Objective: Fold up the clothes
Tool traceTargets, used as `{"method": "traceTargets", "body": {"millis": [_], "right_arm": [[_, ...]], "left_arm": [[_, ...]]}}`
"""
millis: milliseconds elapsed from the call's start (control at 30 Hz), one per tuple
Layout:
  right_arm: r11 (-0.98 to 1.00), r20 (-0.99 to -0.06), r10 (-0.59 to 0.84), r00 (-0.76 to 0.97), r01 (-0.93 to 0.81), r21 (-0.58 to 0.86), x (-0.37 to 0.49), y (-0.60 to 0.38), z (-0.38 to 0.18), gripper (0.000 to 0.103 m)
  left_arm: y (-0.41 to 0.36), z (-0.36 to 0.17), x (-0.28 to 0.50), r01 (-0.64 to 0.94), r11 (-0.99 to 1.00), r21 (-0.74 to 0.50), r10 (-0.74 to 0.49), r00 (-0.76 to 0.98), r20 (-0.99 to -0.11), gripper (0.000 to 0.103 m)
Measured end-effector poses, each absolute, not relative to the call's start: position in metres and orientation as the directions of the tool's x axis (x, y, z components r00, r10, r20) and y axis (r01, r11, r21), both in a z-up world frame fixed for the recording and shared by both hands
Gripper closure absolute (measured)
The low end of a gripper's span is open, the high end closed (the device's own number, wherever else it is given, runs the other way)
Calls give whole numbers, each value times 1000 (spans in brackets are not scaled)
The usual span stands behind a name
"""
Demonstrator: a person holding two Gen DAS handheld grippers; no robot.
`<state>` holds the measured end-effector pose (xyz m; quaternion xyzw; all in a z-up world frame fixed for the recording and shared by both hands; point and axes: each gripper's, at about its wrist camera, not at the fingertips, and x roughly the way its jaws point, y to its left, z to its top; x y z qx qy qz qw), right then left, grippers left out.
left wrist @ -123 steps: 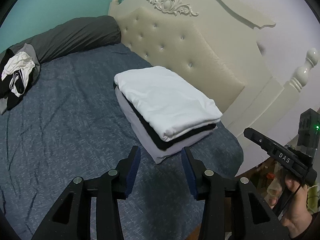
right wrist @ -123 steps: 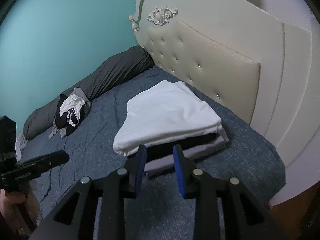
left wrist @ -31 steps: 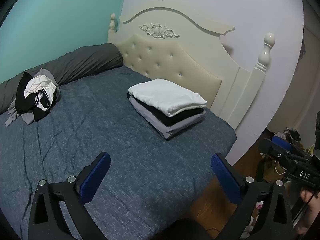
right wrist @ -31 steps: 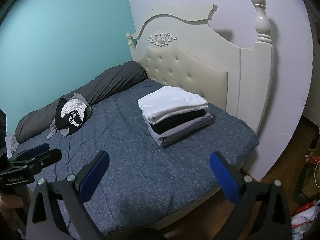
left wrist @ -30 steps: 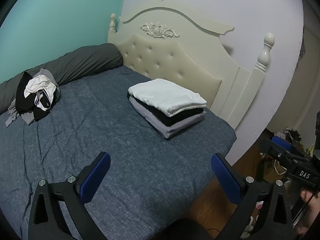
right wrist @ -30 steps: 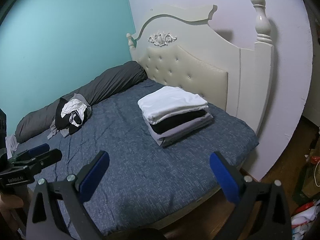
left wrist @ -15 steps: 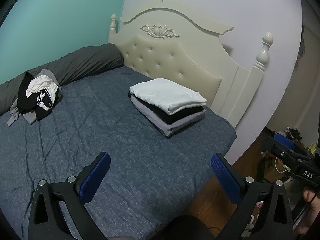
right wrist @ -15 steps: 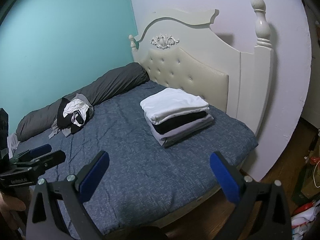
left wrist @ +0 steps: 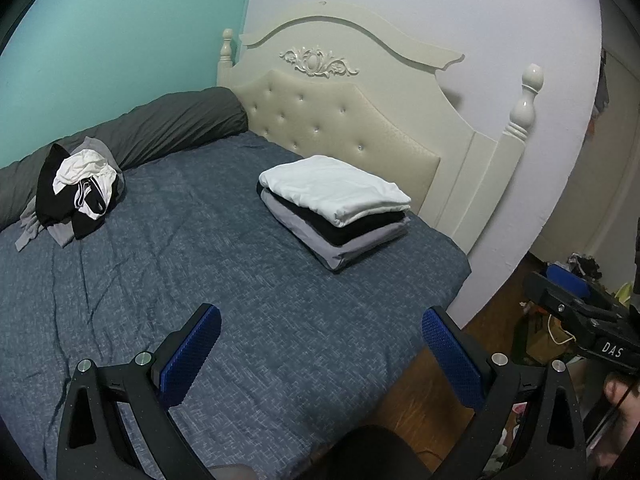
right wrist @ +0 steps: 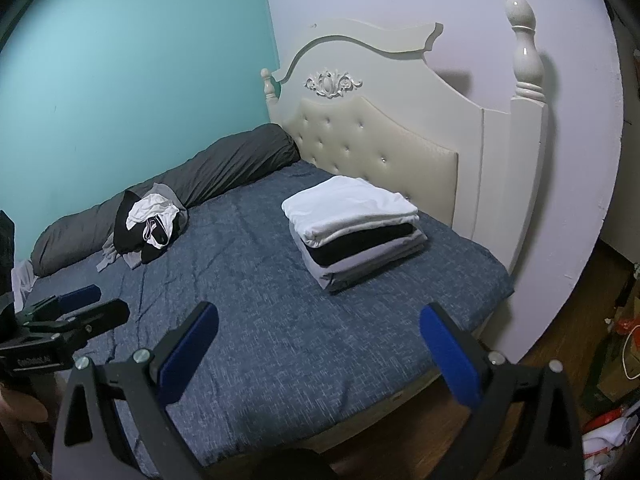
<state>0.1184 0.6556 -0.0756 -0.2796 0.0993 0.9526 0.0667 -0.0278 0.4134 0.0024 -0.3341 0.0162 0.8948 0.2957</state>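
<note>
1. Clothes: both tongs empty, jaws wide apart. Left gripper (left wrist: 320, 344) & right gripper (right wrist: 318, 340) hover over near edge of bed (left wrist: 248, 304).
2. Folded stack (left wrist: 334, 210) sits by headboard (left wrist: 340, 120).
3. Unfolded pile (left wrist: 78, 192) lies farthest, against the bolster (left wrist: 160, 128); prob. between garments. Next: reach across, grab one piece.

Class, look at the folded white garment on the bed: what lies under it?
Under the white garment lies a folded black garment, then a grey one, resting on the blue bedspread. Only their edges show; anything between the layers is hidden.

Three folded garments (left wrist: 334, 208), one unfolded clothes pile (left wrist: 78, 194), one bolster (left wrist: 160, 128), two grippers (left wrist: 320, 354).
</note>
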Motion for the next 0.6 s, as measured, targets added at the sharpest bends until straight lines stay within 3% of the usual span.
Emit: {"method": "traceTargets", "body": {"millis": [600], "right_arm": [[-966,-550,84,-831,-202,158,126,660,-79,2]], "left_arm": [[414,4,-22,-556,-815,-165,529,-597,-604,0]]}}
